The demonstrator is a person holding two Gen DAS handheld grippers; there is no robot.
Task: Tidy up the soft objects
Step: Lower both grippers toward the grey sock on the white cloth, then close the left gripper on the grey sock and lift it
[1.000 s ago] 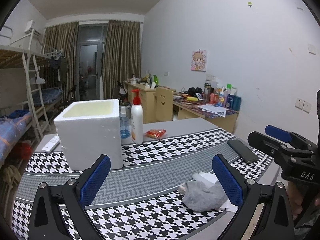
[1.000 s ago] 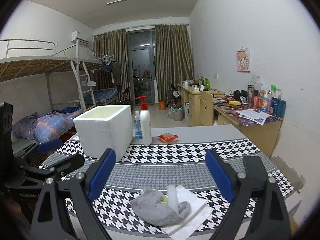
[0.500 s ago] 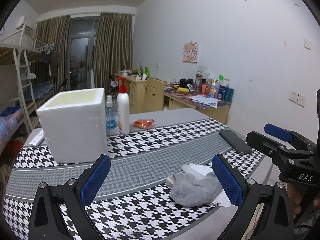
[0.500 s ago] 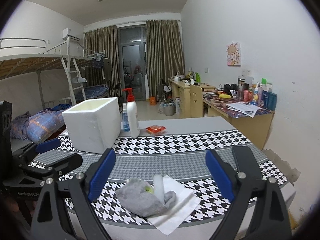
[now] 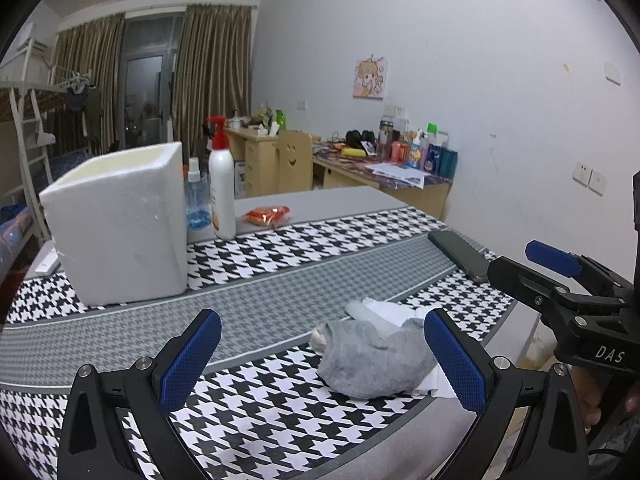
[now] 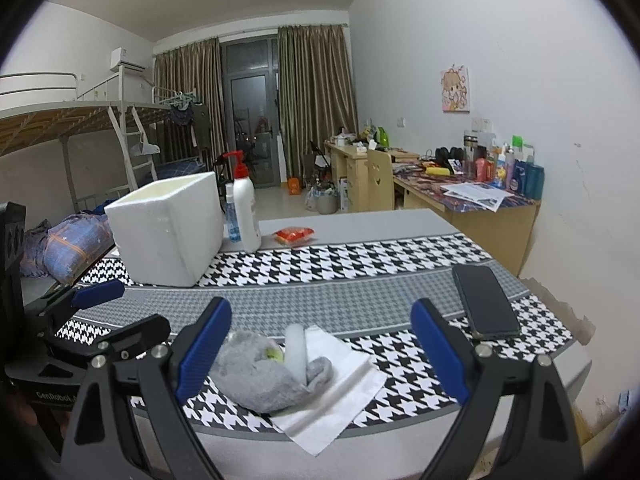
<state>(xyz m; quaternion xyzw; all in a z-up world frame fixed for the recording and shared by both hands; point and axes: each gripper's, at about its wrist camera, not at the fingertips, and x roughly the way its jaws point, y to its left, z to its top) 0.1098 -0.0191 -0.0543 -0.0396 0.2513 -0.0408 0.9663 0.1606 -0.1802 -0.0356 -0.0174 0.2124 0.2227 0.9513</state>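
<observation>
Left to right from my feeds. My left tool (image 5: pixel 320 356) hangs over the near table (image 6: pixel 360 240) edge, jaws spread wide, nothing between the pads. In the right wrist view it sits at the far left (image 6: pixel 108 304), also apart.

White foam box (image 6: pixel 168 228) stands upright, open top, on the far-left part of the houndstooth cloth (image 5: pixel 248 400). Just right of it: a small blue spray bottle (image 6: pixel 230 216) and a white pump bottle (image 6: pixel 246 210) with a red head, both upright, close together. Further right, a red snack packet (image 6: pixel 294 235) lies flat on the bare grey strip.

Task item: the grey sock (image 6: pixel 264 376), crumpled, near the front edge, lying on a white tissue sheet (image 6: pixel 340 396). Its long axis runs roughly left-right across the right wrist view, the cuff end to the right. A pale cylinder (image 6: pixel 296 350) lies across that end, its long axis pointing away from the camera. Something small and yellow-green shows in the fold; I cannot tell what.

My right tool (image 6: pixel 320 360) is spread, empty, with the sock low between its fingers and not touched. In the left wrist view the sock (image 5: pixel 372 364) sits against the inner side of the right-hand pad.

Dark phone (image 6: pixel 484 300) lies flat, well right of the sock, its long axis running away from me. Nothing stands between either tool and the sock.
</observation>
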